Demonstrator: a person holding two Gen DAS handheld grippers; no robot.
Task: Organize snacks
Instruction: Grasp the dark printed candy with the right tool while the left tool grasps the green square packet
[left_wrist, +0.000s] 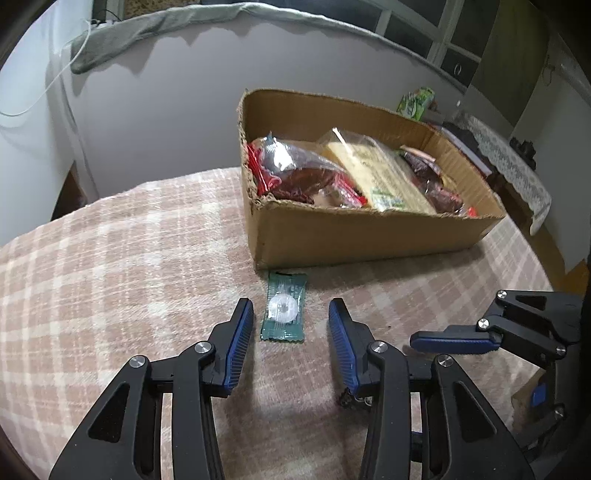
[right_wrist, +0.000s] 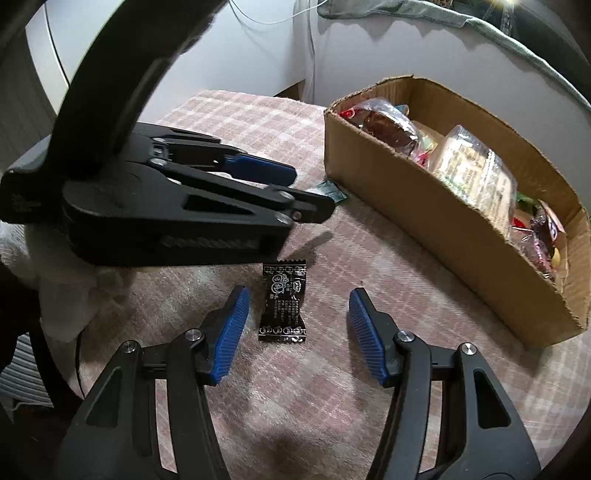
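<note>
A green candy wrapper (left_wrist: 283, 308) with a clear round sweet lies flat on the checked cloth, just in front of the cardboard box (left_wrist: 369, 236). My left gripper (left_wrist: 291, 310) is open, its blue pads either side of the wrapper and apart from it. A black candy wrapper (right_wrist: 283, 301) lies on the cloth in the right wrist view. My right gripper (right_wrist: 297, 299) is open around it, the left pad close, neither pad touching. The box (right_wrist: 424, 206) holds several packed snacks (left_wrist: 376, 173). The left gripper body (right_wrist: 177, 206) fills the left of the right wrist view.
A pink and white checked cloth (left_wrist: 129, 258) covers the table. A white wall and a grey-green cloth (left_wrist: 155, 26) stand behind it. A side table with a lace cover (left_wrist: 509, 158) and a green packet (left_wrist: 415, 101) are at the far right.
</note>
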